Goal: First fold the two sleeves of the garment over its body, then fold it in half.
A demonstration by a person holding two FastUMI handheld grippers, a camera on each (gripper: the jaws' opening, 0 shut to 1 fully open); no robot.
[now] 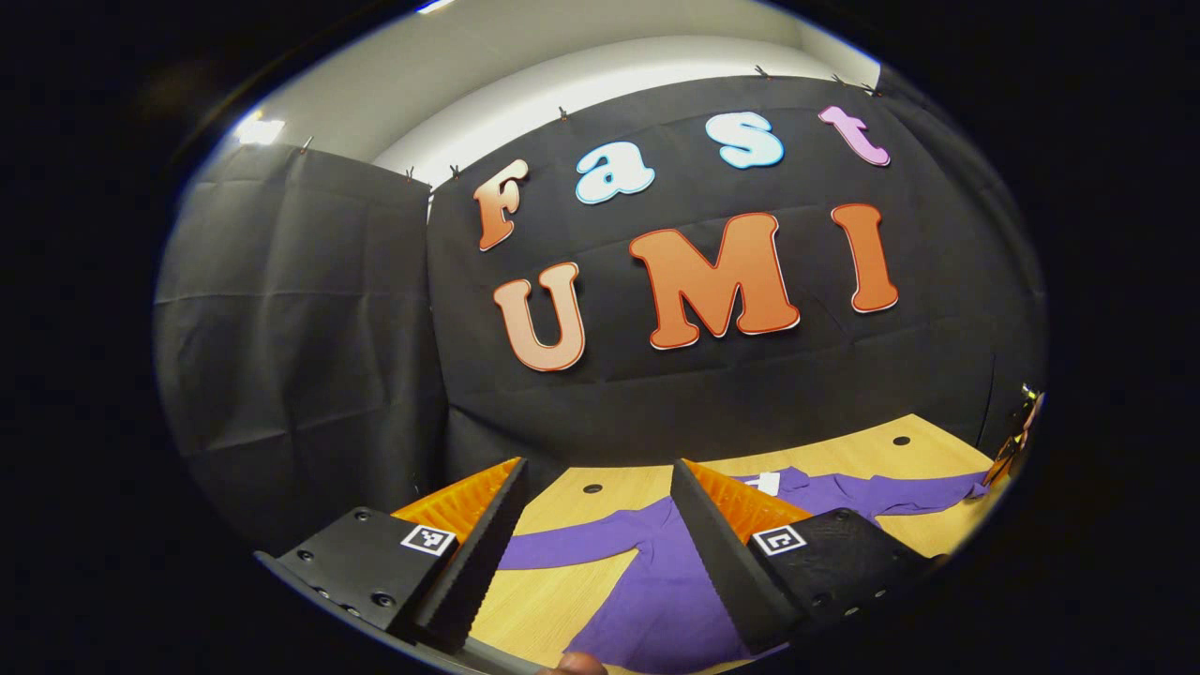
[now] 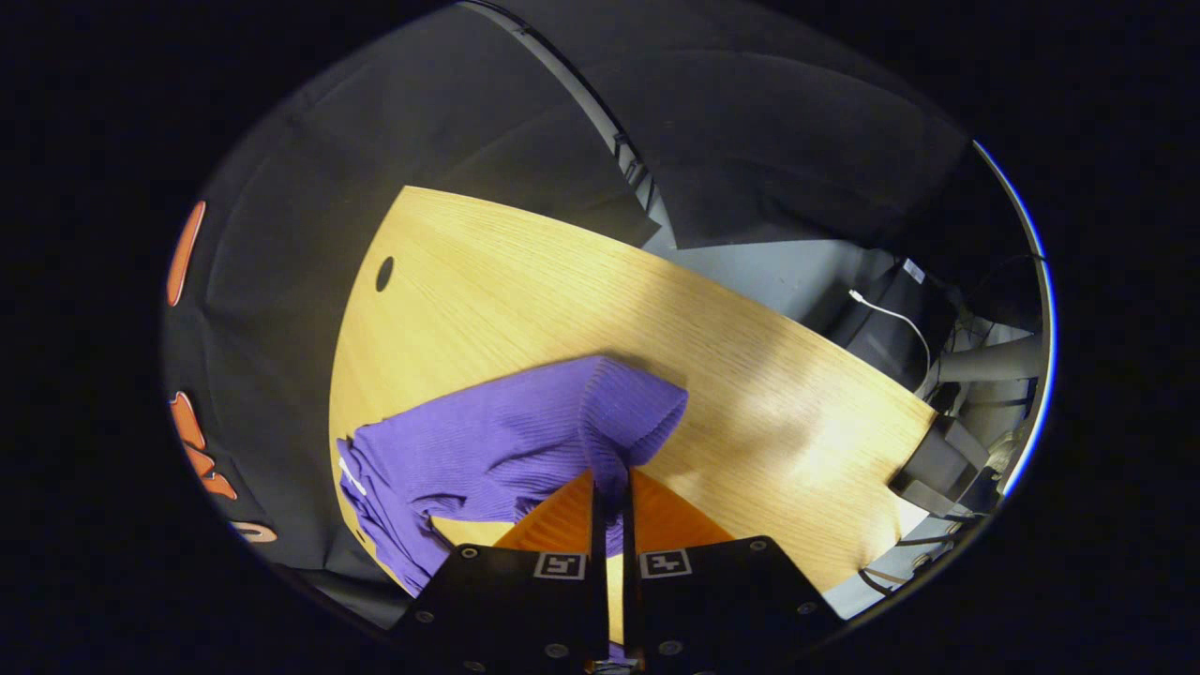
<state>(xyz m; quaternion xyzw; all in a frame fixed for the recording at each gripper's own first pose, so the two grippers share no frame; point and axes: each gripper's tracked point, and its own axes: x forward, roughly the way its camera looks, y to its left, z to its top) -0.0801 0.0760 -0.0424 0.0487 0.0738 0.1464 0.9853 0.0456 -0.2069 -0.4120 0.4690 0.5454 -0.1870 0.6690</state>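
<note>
Lying spread on the table (image 2: 750,375): purple garment (image 1: 656,600), soft, light, limp. Right gripper (image 2: 611,497) pinching the sleeve (image 2: 619,412) cuff, lifting it off the table. Left gripper (image 1: 600,525) hovering wide apart above the table, gripping nothing. Likely sagging and slipping; gripping cuffs and hems best.

In the right gripper view, the right gripper (image 2: 611,492) sits at the bottom centre, its two fingers nearly together and pinching a fold of the purple garment (image 2: 487,450). The cloth lifts at the pinch into a rounded hump, then trails down toward the lower left. The wooden table (image 2: 750,375) spans the middle, a dark hole (image 2: 384,273) at upper left.
</note>
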